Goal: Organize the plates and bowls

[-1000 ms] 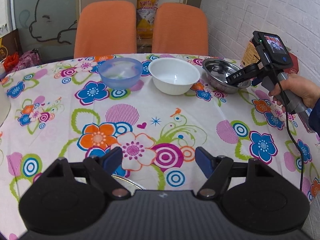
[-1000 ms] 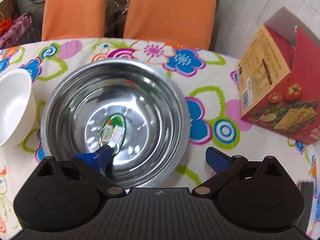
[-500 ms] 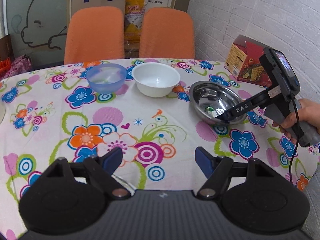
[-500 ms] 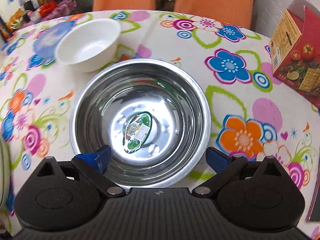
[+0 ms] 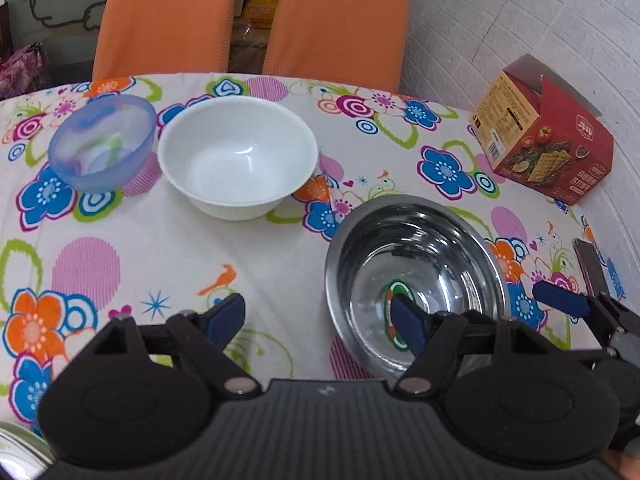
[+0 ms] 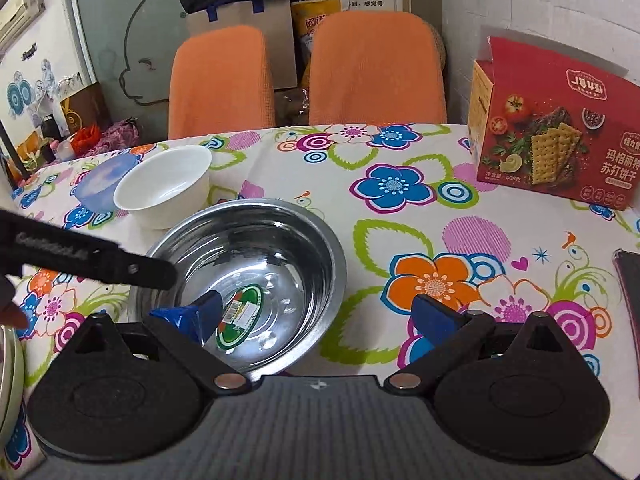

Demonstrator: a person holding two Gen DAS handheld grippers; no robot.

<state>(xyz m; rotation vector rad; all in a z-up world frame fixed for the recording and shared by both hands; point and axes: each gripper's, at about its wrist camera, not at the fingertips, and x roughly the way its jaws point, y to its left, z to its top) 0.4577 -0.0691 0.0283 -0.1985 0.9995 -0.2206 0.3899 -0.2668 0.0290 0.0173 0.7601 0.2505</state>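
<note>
Item under handling: steel bowl (image 6: 244, 276), round, deep, polished and mirror-bright, with a thin rolled rim and an oval green-bordered sticker (image 6: 239, 316) on its floor; it is seen near the front of the table (image 5: 260, 256), resting on or just above the cloth, which cannot be told. Right gripper (image 6: 316, 316): jaws held apart, one blue finger inside the bowl close to the sticker, the other outside over the cloth, so that the near wall is straddled but not pinched. Left gripper (image 5: 320, 320): jaws likewise apart, nothing between them, poised beside the bowl's left rim. Step judged in hand: placing or releasing the steel bowl at the front, ahead of nesting. Next move is judged to call for either a firm pinch on the thin rim, which is slick and may slip, or a withdrawal towards the other bowls. White bowl (image 5: 238, 160): opaque, smooth, matte-glossy, thick-walled, set further back, well apart from the steel one. Blue bowl (image 5: 102, 142): translucent plastic, smaller, just beside the white bowl on its left. Also noted: floral cloth, flat and printed; red cracker box (image 6: 554, 136), cardboard, at the right edge; two orange chairs (image 5: 252, 20) behind.
</note>
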